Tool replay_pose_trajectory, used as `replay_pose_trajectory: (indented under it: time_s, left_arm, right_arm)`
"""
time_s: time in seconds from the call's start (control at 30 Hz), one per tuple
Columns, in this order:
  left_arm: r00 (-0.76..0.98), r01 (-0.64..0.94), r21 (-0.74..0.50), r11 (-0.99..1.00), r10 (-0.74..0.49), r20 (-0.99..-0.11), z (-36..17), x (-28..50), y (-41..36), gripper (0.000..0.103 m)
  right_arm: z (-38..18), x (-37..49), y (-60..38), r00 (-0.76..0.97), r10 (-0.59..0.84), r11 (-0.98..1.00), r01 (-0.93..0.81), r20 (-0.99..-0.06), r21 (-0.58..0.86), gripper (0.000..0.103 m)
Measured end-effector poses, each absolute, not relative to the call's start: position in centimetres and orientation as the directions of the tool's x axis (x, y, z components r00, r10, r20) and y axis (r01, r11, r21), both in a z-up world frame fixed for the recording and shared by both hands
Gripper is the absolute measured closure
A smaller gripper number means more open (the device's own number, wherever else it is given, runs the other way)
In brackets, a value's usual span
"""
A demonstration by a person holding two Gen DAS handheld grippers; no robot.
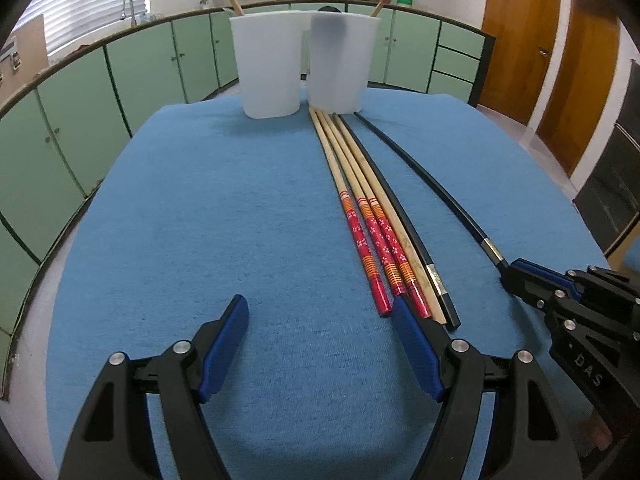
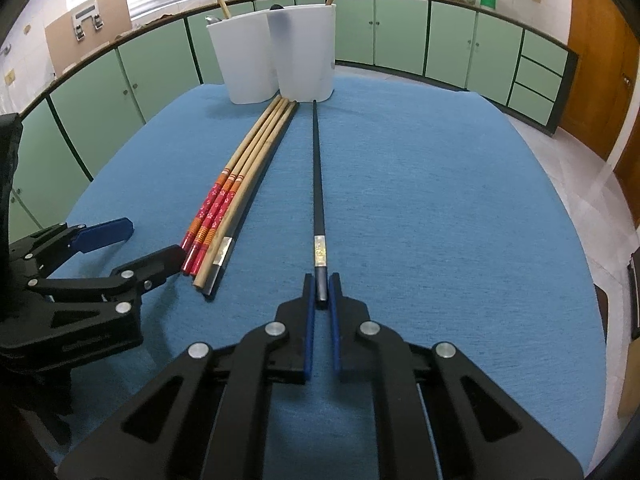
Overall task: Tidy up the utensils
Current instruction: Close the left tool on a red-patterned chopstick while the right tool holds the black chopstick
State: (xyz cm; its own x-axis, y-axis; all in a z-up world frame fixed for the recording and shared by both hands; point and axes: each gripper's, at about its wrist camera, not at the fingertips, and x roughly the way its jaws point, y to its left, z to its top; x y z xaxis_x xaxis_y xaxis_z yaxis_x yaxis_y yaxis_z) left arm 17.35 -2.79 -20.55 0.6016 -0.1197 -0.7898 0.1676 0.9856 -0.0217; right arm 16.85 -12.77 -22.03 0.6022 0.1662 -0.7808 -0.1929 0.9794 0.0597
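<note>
My right gripper (image 2: 321, 290) pinches the thick end of the black chopstick (image 2: 317, 176) lying on the blue cloth (image 2: 440, 200). I should lift it level (slowly) toward the white cups (image 2: 304, 52). My left gripper (image 1: 320, 340) is spread wide.

Left gripper (image 1: 320, 344): we see its blue-padded jaws wide apart, over blue cloth-covered table (image 1: 208, 216).
Chopsticks: red-handled wooden bundle (image 1: 360, 216) beside our right finger.
Right gripper (image 1: 510, 272): clamps a separate black chopstick (image 1: 424, 172).
Holders: two white plastic cups (image 1: 304, 64), touching.
</note>
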Motion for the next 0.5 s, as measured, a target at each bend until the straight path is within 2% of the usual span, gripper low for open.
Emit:
replay_pose_trajectory:
  time_s: [0.07, 0.13, 0.2, 0.4, 0.5]
  left_arm:
    - [0.607, 0.168, -0.023, 0.986, -0.122, -0.785, -20.5, 17.1, -2.9, 0.039]
    - [0.610, 0.171, -0.035, 0.985, -0.133, -0.781, -20.4, 17.0, -2.8, 0.054]
    - [0.611, 0.168, -0.049, 0.985, -0.143, -0.779, -20.4, 17.0, -2.7, 0.057]
    - [0.610, 0.181, -0.058, 0.982, -0.158, -0.776, -20.3, 17.1, -3.6, 0.057]
    - [0.610, 0.187, -0.054, 0.981, -0.159, -0.776, -20.3, 17.2, -3.8, 0.072]
  right_arm:
    - [-22.0, 16.8, -12.9, 0.600, 0.176, 0.978, -0.194, -0.780, 0.072, 0.095]
    - [-22.1, 16.9, -13.2, 0.597, 0.190, 0.977, -0.196, -0.780, 0.087, 0.095]
    - [-22.1, 16.9, -13.3, 0.595, 0.200, 0.975, -0.198, -0.779, 0.099, 0.095]
    - [-22.1, 17.0, -13.5, 0.592, 0.211, 0.973, -0.201, -0.778, 0.110, 0.095]
    - [-22.1, 17.1, -13.6, 0.591, 0.220, 0.972, -0.202, -0.776, 0.122, 0.094]
